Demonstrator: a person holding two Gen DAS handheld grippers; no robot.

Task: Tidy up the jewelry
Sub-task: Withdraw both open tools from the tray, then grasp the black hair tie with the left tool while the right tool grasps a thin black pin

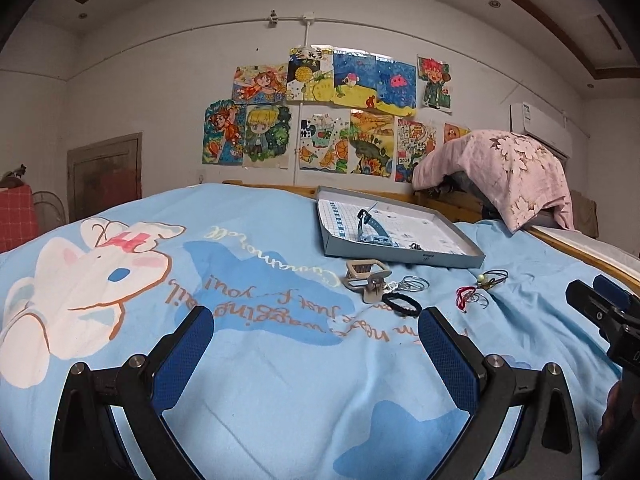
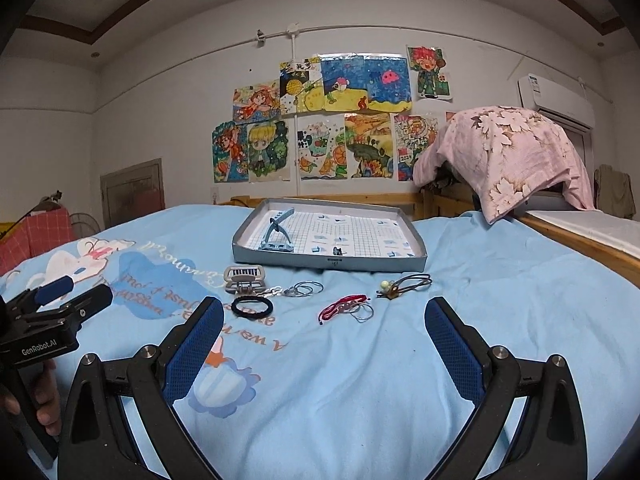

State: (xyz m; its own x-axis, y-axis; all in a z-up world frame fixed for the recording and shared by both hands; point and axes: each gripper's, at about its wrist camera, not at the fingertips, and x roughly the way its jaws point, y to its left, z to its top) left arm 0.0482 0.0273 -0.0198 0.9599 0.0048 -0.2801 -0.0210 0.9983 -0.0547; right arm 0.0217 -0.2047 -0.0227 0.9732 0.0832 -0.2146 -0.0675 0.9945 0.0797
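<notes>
Jewelry lies on the blue bedsheet in front of a shallow grey box lid (image 2: 404,265) (image 1: 460,260). The lid holds a blue hair clip (image 2: 276,232) (image 1: 370,226) and a small dark piece (image 2: 337,250). On the sheet are a beige claw clip (image 2: 245,278) (image 1: 366,274), a black hair tie (image 2: 252,306) (image 1: 401,304), silver rings on a chain (image 2: 304,289) (image 1: 414,283), a red cord bracelet (image 2: 342,306) (image 1: 466,294) and a brown cord with a pale bead (image 2: 404,283) (image 1: 492,278). My left gripper (image 1: 316,332) and right gripper (image 2: 324,320) are open and empty, just short of the pieces.
A pink floral blanket (image 2: 504,152) drapes over the wooden bed frame at the back right. Drawings cover the far wall. The left gripper shows at the left edge of the right wrist view (image 2: 60,304); the right gripper shows at the right edge of the left wrist view (image 1: 600,304).
</notes>
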